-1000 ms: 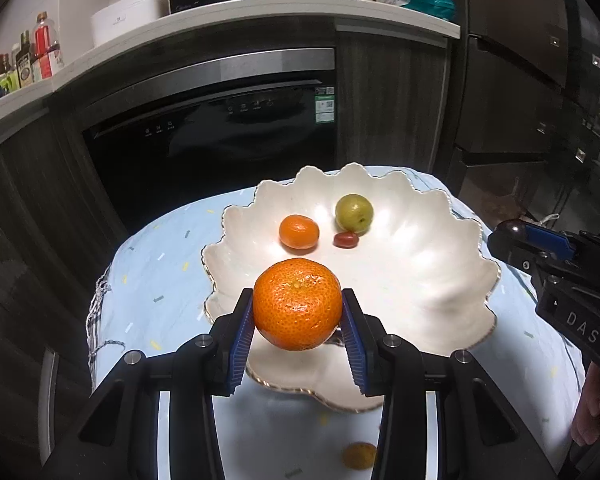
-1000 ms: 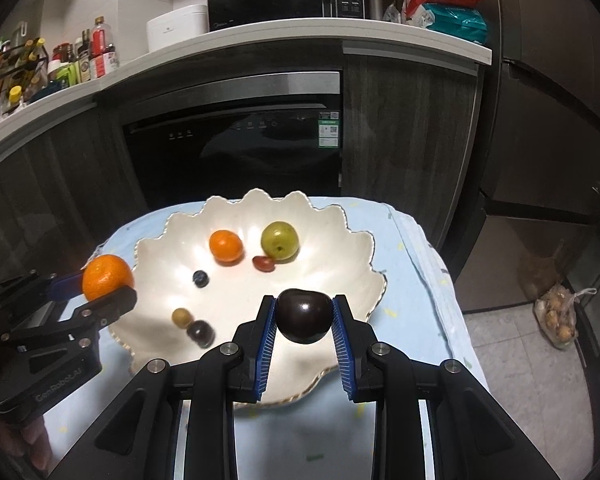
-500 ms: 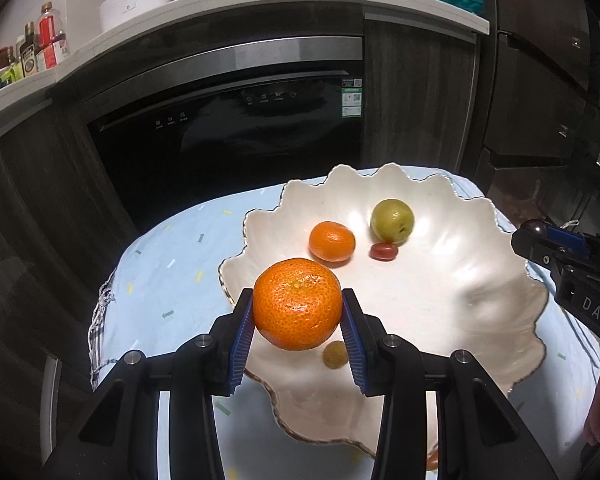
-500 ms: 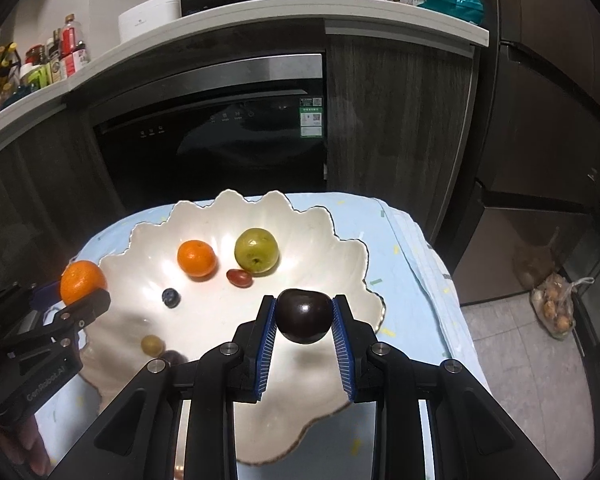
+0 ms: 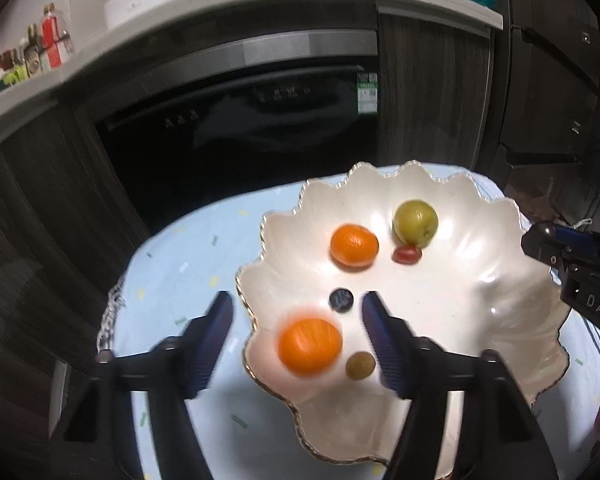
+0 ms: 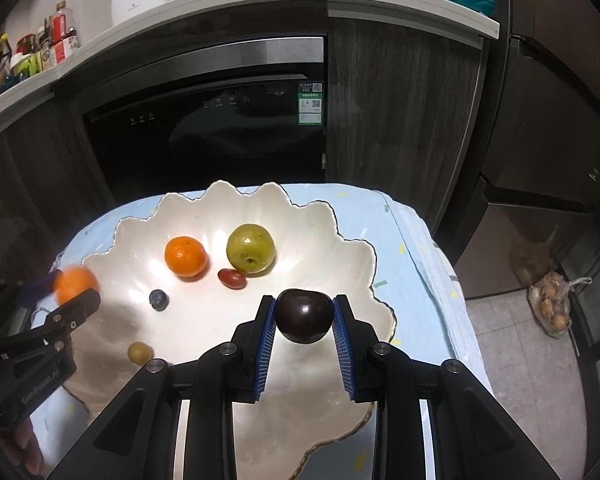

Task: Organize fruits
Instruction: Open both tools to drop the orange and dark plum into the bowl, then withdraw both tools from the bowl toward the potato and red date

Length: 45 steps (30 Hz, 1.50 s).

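Blurred orange (image 5: 310,344) — round, bright, inside bowl (image 5: 500,240).

Bowl (image 6: 340,248) on table (image 6: 380,216), oven (image 6: 220,128) behind. In bowl, far side: mandarin (image 6: 186,256) left, pear (image 6: 251,247) right, grape (image 6: 232,279) just before them. Blueberry (image 6: 159,300) nearer, left. Olive (image 6: 140,352) near rim.

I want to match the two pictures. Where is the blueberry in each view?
Left wrist: the blueberry lies low in the middle, on the plate, between the open claw's fingers.
Right wrist: the blueberry lies left of the middle, on the plate.
Shared landmark: the green fruit, with a small red fruit beside it.
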### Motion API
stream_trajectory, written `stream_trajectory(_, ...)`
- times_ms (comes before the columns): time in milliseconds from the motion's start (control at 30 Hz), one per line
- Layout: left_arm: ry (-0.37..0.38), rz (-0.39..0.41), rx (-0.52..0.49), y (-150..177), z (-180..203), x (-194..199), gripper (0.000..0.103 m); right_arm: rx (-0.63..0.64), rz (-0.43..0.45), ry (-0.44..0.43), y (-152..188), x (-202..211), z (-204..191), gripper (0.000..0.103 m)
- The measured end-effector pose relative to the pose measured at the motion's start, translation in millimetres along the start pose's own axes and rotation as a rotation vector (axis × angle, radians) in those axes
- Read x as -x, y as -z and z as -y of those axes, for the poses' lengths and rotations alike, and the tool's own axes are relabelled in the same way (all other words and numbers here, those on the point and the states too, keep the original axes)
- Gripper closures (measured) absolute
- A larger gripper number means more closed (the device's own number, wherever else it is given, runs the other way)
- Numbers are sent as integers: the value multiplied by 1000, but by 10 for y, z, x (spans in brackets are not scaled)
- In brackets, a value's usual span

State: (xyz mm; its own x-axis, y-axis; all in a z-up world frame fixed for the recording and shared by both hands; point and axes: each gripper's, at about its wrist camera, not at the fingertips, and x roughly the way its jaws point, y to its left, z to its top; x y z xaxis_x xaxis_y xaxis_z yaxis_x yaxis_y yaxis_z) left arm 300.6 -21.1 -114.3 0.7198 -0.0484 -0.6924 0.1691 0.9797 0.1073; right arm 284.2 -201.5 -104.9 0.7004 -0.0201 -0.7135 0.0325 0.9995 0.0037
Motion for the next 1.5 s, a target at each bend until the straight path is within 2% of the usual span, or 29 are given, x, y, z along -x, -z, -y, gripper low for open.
stream_trajectory(33, -3, 3, 1, -11, -7, 11, 33, 0, -1, 2, -4, 0, 3, 72)
stream_trajectory(67, -7, 4, 0, -22, -11, 22, 33, -1, -2, 5, -10, -1, 5, 63)
stream_trajectory(100, -7, 8, -1, -31, -14, 36, 33, -2, 0, 10, -13, 9, 8, 47)
stream_trajectory(167, -7, 16, -3, -43, -17, 74, 29, -10, 24, 17, -21, 64, 20, 30)
stream_trajectory(200, -7, 18, -3, -44, -21, 92, 27, -5, 52, 26, -42, 125, 12, 26)
stream_trajectory(367, -6, 40, 26, -57, -56, 222, 10, 5, 82, 34, -83, 239, -2, 26)
stream_trajectory(433, -8, 53, 31, -74, -46, 298, 9, -5, 91, 30, -101, 304, 13, 25)
stream_trajectory(967, 2, 119, 35, -13, 50, 908, 9, -26, 158, 18, -70, 844, 86, 25)
stream_trajectory(1500, 9, 144, 42, 282, 124, 1233, 9, -15, 158, -13, 268, 1091, 52, 25)
